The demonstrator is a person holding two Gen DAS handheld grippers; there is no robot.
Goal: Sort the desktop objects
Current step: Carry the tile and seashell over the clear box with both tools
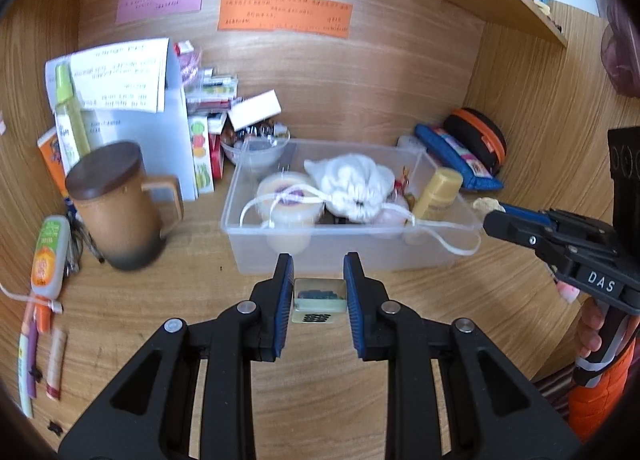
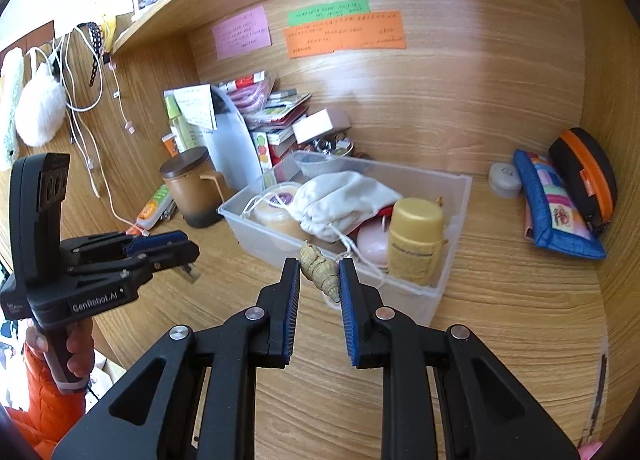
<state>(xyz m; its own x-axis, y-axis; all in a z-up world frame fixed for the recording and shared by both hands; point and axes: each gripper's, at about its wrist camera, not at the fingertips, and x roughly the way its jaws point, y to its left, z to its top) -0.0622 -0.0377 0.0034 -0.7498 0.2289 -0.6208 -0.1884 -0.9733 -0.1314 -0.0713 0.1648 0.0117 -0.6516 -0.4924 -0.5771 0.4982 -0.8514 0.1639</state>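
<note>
The left gripper [image 1: 319, 292] pinches a small pale-green square tile with a dark pattern on its face [image 1: 319, 300] between its blue pads, holding it above the wooden desk [image 1: 200, 300] just in front of the clear plastic storage box [image 1: 256, 256]. The tile sits flat between the fingers, its patterned face toward the camera.

The right gripper [image 2: 319, 280] clamps a tan spiral seashell [image 2: 320, 270] near the box's [image 2: 424, 300] front wall. The shell's long axis runs diagonally, its pointed tip aimed down and to the right, the broad end up and to the left.

Inside the box lie a white drawstring pouch [image 2: 344, 196], a yellow capped bottle [image 2: 416, 240] and a round tub with a purple-marked lid [image 2: 276, 204]. A brown lidded mug [image 1: 116, 204] stands to the box's left.
</note>
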